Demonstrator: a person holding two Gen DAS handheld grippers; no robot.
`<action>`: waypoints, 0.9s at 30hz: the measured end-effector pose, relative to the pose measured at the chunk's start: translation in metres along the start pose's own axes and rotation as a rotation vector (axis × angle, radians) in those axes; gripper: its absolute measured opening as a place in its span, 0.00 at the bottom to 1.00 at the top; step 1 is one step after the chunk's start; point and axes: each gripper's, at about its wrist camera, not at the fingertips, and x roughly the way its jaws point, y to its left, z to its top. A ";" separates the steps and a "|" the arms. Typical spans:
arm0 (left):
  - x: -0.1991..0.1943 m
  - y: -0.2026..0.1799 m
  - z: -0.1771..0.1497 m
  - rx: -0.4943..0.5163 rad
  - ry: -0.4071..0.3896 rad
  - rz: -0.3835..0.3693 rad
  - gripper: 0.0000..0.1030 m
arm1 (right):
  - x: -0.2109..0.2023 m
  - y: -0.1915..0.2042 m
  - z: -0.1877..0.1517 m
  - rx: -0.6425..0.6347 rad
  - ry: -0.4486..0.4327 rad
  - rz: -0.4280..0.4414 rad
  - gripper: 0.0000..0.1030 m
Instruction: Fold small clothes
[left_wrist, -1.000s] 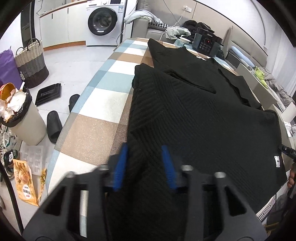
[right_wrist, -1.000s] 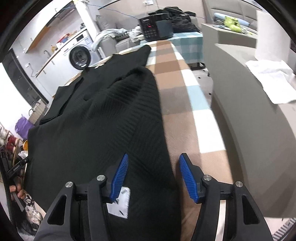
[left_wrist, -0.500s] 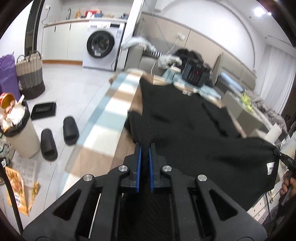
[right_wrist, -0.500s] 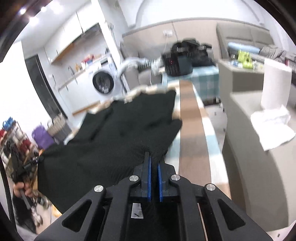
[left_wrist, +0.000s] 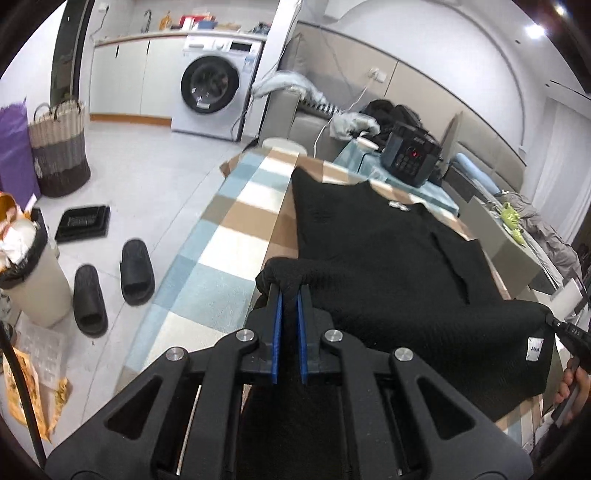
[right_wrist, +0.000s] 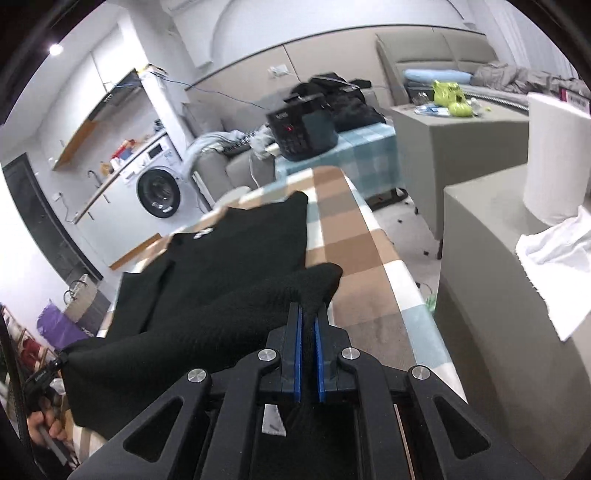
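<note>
A black knit garment (left_wrist: 388, 254) lies along a checked table (left_wrist: 236, 229). My left gripper (left_wrist: 289, 295) is shut on one near corner of its hem and holds it lifted above the table. My right gripper (right_wrist: 308, 314) is shut on the other near corner of the black garment (right_wrist: 236, 266), also lifted. The near hem hangs taut between the two grippers, with a white label (left_wrist: 534, 348) near the right end. The far part, with the collar, still lies flat on the checked table (right_wrist: 354, 251).
A black appliance (left_wrist: 410, 158) stands at the table's far end. On the floor to the left are slippers (left_wrist: 110, 284), a bin (left_wrist: 29, 273) and a woven basket (left_wrist: 59, 151). A grey cabinet (right_wrist: 517, 295) with a paper roll (right_wrist: 554, 155) stands right of the table.
Both grippers went from open over the near hem to shut on its corners. They have lifted the hem off the table and carried it forward toward the far end.
</note>
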 end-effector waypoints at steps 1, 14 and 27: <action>0.009 -0.001 -0.001 -0.004 0.013 0.008 0.05 | 0.006 -0.002 0.001 0.004 0.012 -0.004 0.06; 0.082 0.000 -0.002 -0.024 0.131 0.008 0.64 | 0.062 -0.027 0.006 0.043 0.152 0.127 0.57; 0.126 -0.027 0.000 0.053 0.196 -0.040 0.24 | 0.105 0.002 0.001 -0.067 0.223 0.110 0.31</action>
